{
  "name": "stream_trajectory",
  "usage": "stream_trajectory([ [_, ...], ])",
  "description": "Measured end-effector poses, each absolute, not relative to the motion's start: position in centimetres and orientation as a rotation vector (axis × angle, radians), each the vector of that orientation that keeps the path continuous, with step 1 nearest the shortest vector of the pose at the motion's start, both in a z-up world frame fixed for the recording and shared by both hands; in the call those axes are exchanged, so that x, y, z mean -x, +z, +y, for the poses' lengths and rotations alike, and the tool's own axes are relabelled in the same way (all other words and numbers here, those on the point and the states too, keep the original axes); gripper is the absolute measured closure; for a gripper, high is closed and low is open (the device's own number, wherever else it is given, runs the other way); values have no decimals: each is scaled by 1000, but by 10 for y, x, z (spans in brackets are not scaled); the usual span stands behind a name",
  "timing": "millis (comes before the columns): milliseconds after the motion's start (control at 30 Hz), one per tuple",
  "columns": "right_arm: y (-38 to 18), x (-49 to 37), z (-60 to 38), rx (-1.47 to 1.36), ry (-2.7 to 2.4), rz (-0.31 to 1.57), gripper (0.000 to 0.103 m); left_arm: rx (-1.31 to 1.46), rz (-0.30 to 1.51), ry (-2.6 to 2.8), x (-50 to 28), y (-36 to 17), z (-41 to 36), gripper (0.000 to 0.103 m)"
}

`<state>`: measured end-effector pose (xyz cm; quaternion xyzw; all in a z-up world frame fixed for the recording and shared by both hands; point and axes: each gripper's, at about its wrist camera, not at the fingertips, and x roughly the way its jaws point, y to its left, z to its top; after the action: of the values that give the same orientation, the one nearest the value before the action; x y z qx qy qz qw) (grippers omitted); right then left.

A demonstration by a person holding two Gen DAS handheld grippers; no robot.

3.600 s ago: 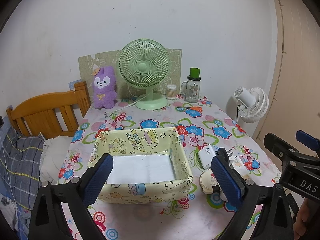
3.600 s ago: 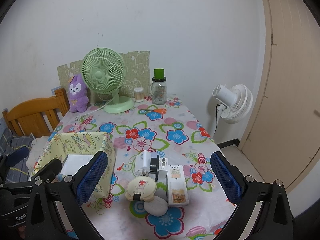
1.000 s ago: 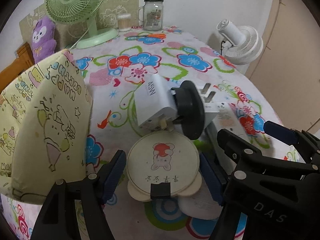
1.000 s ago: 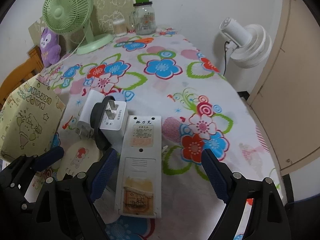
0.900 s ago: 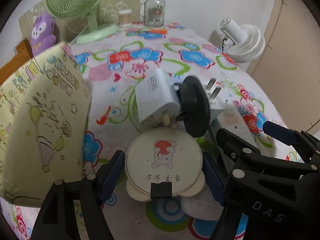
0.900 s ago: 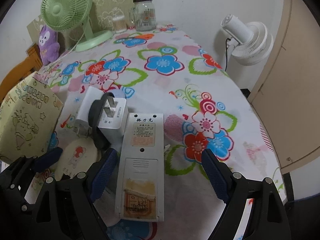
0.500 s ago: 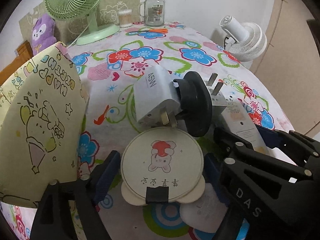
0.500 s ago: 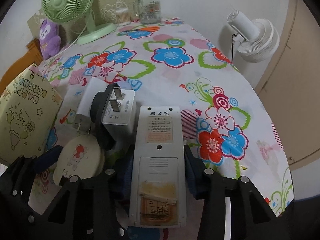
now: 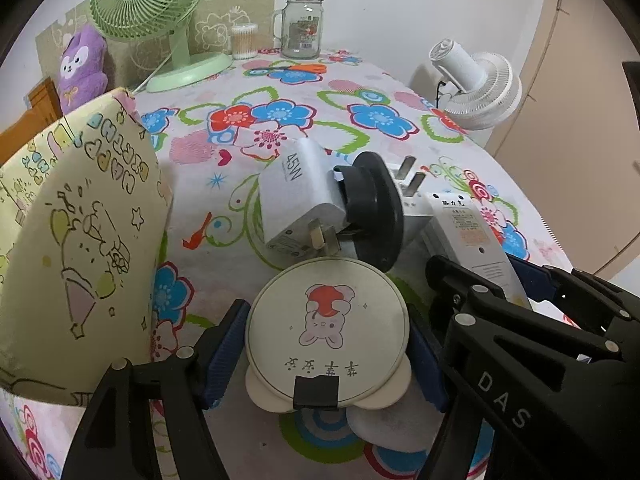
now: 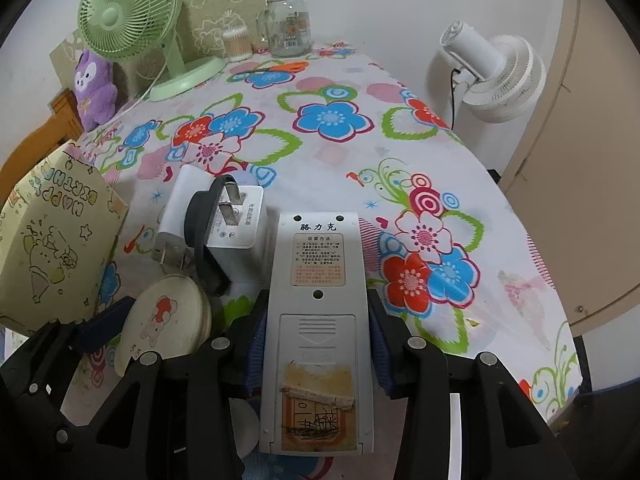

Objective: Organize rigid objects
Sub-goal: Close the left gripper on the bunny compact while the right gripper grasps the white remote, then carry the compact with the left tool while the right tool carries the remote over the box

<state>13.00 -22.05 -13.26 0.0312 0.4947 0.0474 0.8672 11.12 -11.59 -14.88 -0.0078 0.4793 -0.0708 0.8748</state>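
Crowded together at table centre, a white 45W charger (image 9: 298, 204), a black round plug (image 9: 376, 216) and a second white adapter (image 10: 236, 220) sit at twelve o'clock of both grippers, with the yellow cartoon box (image 9: 76, 240) at nine o'clock. At one o'clock beyond the table edge stands a white fan (image 9: 476, 80). Left gripper (image 9: 326, 344) is clamped on the round bunny case (image 9: 326, 328) — blue pads touching both sides. Right gripper (image 10: 316, 332) is closed on the grey remote (image 10: 318, 320), back side up.
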Motion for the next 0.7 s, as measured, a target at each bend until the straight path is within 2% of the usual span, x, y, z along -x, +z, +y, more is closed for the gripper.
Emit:
stream_trajectory([
  [700,-84,-98,-221,-80,73,927,56,-1,899,-177,-83,-103,-113,27],
])
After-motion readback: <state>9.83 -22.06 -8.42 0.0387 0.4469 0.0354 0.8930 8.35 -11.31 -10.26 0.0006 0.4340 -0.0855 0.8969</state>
